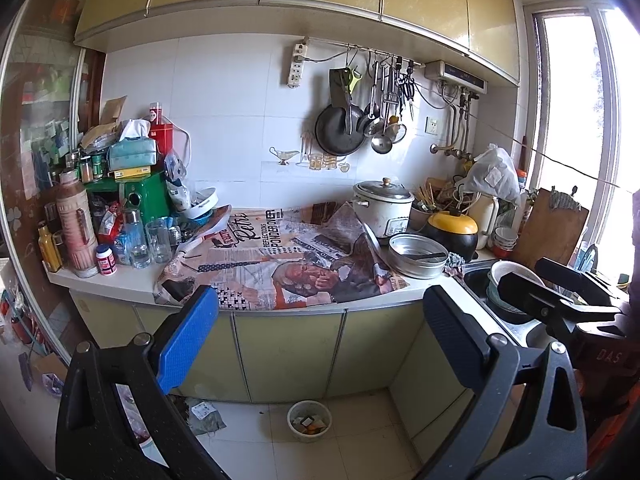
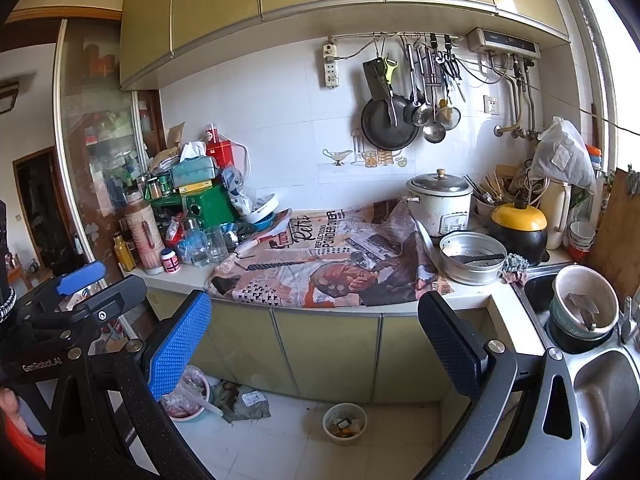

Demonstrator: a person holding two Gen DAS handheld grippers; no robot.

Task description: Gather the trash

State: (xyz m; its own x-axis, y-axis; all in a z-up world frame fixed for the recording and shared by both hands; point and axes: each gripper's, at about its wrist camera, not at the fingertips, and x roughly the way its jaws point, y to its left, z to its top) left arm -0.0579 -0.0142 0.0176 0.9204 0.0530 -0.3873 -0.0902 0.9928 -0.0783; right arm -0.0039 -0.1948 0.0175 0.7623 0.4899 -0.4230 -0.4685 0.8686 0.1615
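A small round bin [image 1: 309, 420] [image 2: 345, 424] holding scraps stands on the tiled floor in front of the lower cabinets. Left of it lies a crumpled plastic wrapper [image 1: 206, 416] [image 2: 248, 400], and beside that a pink basin [image 2: 188, 394] with a bag in it. My left gripper [image 1: 320, 312] hovers open and empty, well above the floor and facing the counter. My right gripper [image 2: 314, 312] is also open and empty at about the same height. Each gripper shows at the edge of the other's view.
A newspaper-print cloth [image 1: 280, 256] covers the counter [image 2: 180, 276]. Bottles, jars and boxes [image 1: 120, 200] crowd its left end. A rice cooker [image 2: 440, 204], a metal pot [image 2: 472, 256] and a yellow-lidded pot [image 2: 520, 224] stand to the right. The sink [image 2: 608, 396] holds stacked bowls [image 2: 582, 312].
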